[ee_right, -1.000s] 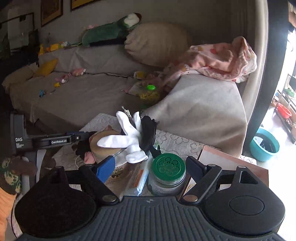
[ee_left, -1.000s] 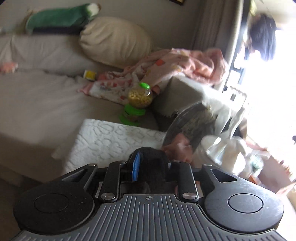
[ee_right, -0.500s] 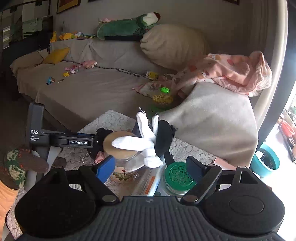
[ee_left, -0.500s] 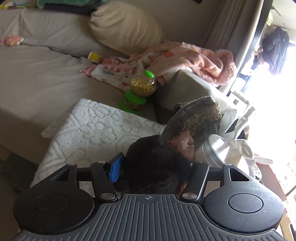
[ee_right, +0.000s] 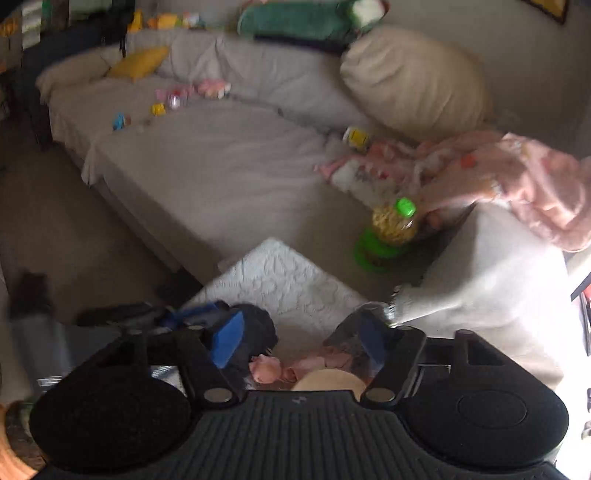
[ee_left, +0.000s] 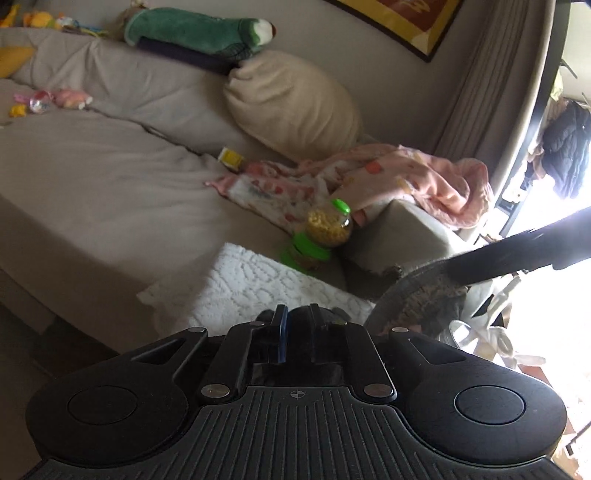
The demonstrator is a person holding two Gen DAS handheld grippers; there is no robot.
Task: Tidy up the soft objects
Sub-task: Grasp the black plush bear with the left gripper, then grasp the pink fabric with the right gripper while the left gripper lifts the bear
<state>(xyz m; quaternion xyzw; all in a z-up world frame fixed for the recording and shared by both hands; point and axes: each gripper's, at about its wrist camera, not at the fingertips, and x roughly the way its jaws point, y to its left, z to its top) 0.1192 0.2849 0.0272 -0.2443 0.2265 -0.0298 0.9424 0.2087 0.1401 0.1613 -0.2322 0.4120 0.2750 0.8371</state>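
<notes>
My left gripper is shut on the black part of a plush doll, which peeks past its fingertips above the white lace cloth. In the right wrist view that black plush sits between the left gripper's blue pad and my own, with its pink parts beside it. My right gripper is open above the doll and holds nothing. A grey patterned skirt and white gloved hands of the doll lie to the right.
A grey sofa holds a beige pillow, a green plush, a pink blanket, small toys and a green-capped jar of yellow pieces. A jar lid sits below my right gripper.
My left gripper has closed much tighter on the black plush and tilted up. My right gripper has moved forward and down over the doll, now close above it.
</notes>
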